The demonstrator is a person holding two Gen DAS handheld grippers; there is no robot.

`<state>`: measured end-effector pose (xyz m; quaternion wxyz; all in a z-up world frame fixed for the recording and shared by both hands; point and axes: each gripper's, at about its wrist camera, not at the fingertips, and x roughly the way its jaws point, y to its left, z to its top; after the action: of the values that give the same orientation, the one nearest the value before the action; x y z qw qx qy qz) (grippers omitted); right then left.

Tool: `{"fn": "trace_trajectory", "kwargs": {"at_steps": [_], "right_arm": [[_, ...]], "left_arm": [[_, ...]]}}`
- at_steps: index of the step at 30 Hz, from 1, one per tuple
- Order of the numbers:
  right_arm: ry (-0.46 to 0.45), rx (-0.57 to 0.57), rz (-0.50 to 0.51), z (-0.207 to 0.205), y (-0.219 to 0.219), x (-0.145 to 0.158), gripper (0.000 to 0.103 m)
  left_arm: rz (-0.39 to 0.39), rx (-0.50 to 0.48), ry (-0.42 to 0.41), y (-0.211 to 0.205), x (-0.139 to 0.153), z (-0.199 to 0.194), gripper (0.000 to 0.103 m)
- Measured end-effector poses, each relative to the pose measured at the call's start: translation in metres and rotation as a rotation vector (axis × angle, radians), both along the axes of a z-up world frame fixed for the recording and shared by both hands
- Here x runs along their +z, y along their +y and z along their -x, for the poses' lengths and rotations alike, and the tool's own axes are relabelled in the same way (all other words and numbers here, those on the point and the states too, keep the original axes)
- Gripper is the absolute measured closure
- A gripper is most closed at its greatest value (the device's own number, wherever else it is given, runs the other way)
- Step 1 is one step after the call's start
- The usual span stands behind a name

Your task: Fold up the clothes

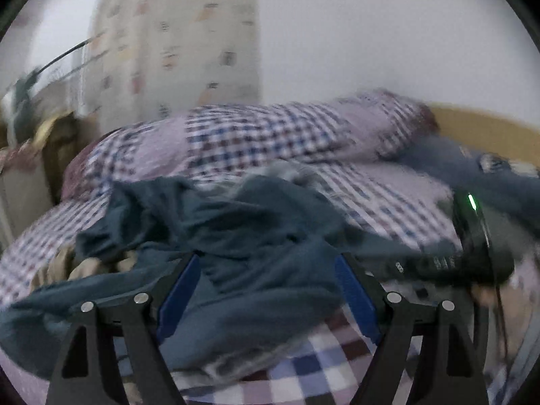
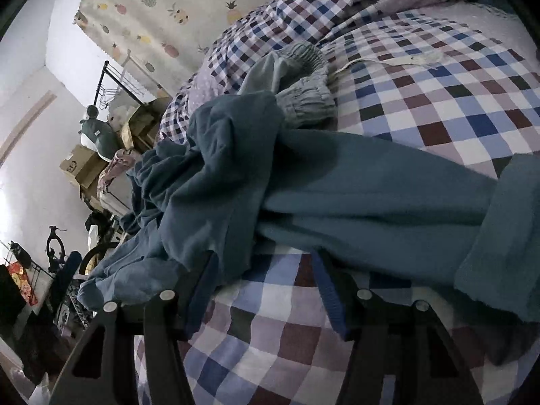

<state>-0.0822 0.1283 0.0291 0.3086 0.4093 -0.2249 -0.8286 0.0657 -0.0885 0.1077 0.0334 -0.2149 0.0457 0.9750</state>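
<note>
- Behind everything we see a pale wall [image 1: 371, 33] and a curtain [image 2: 162, 10] printed with pineapples, hanging at the far side of the bed.
- Checked bedding [image 2: 438, 101] in blue, maroon and white covers the bed, and a quilt [image 1: 253, 138] of the same check is bunched along its far edge.
- Across the bedding lies the teal garment [image 2: 354, 195], crumpled and unfolded; its bulk is heaped to the left in the right wrist view, with one long part stretching right.
- Our left gripper [image 1: 266, 290] hangs over the teal cloth with its blue-padded fingers [image 1: 179, 297] spread wide; cloth lies between them, but they are not closed on it.
- Our right gripper [image 2: 266, 293] sits low at the near edge of the garment, its fingers likewise apart, bare checked sheet showing between them.
- A grey ribbed piece [image 2: 303, 84] lies just beyond the teal heap, touching it.
- Cardboard boxes [image 2: 84, 165] and a metal rack [image 2: 114, 81] stand beside the bed, well apart from the garment.
- The left wrist view is blurred.
</note>
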Motion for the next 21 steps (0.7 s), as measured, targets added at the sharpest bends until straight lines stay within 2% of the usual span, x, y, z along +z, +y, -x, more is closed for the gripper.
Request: {"fn": "trace_trajectory", "kwargs": {"at_steps": [4, 8, 12, 13, 15, 17, 20, 21], "right_arm": [[-0.006, -0.006, 0.024, 0.0, 0.004, -0.002, 0.041], [-0.01, -0.01, 0.04, 0.0, 0.007, -0.003, 0.041], [-0.018, -0.015, 0.058, 0.001, 0.01, -0.004, 0.041], [-0.021, -0.015, 0.062, 0.001, 0.011, -0.005, 0.041], [-0.025, -0.016, 0.068, 0.001, 0.013, -0.005, 0.041], [-0.026, -0.017, 0.069, 0.001, 0.014, -0.005, 0.041], [-0.026, -0.018, 0.069, 0.0, 0.015, -0.006, 0.041], [-0.027, -0.019, 0.069, 0.0, 0.016, -0.006, 0.041]], "left_arm": [[0.195, -0.093, -0.027, 0.042, -0.02, 0.004, 0.018], [0.326, -0.11, -0.056, 0.069, -0.041, 0.014, 0.018], [0.409, -0.112, -0.092, 0.083, -0.057, 0.024, 0.022], [0.423, -0.111, -0.107, 0.085, -0.061, 0.026, 0.026], [0.448, -0.101, -0.143, 0.086, -0.069, 0.032, 0.042], [0.436, -0.082, -0.158, 0.082, -0.07, 0.035, 0.078], [0.393, -0.05, -0.167, 0.072, -0.067, 0.038, 0.097], [0.357, -0.039, -0.152, 0.066, -0.062, 0.037, 0.099]]}}
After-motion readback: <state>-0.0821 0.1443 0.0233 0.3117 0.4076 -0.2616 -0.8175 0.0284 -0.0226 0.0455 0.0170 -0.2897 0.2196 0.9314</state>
